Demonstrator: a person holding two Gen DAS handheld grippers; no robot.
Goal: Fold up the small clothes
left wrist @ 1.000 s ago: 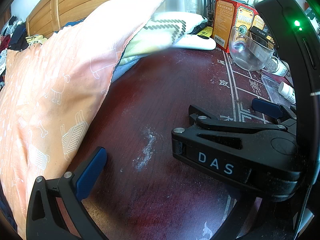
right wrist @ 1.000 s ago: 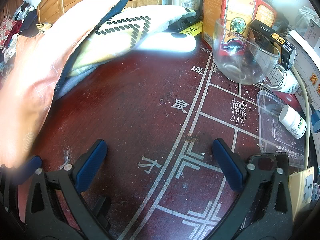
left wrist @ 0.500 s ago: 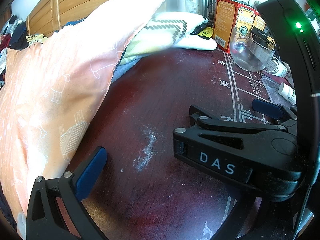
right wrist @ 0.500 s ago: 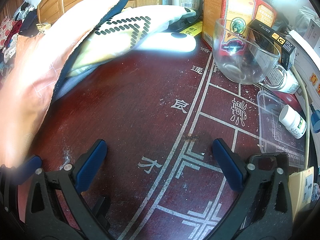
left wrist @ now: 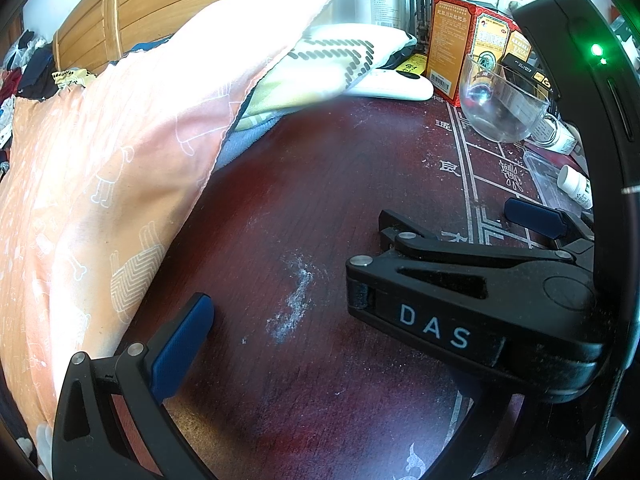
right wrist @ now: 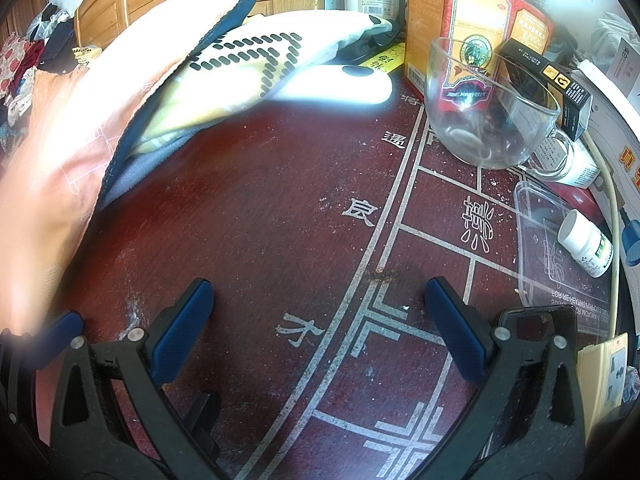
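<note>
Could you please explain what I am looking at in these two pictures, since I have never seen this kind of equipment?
No robot is involved: a person holds a two-finger gripper in each hand, and each gripper carries a fisheye camera looking forward along its fingers. One picture comes from the left gripper, the other from the right gripper. The black arms with blue pads at the bottom of each picture are those fingers. In the left view, the large black piece marked DAS is the right gripper seen from the side. Both grippers are open and hold nothing.

They sit over a dark red table printed with pale lines and characters. At the left lies an orange printed cloth, with a cream cloth with dark dashes behind it. At the right stand a glass cup, red boxes and a small white bottle.
</note>
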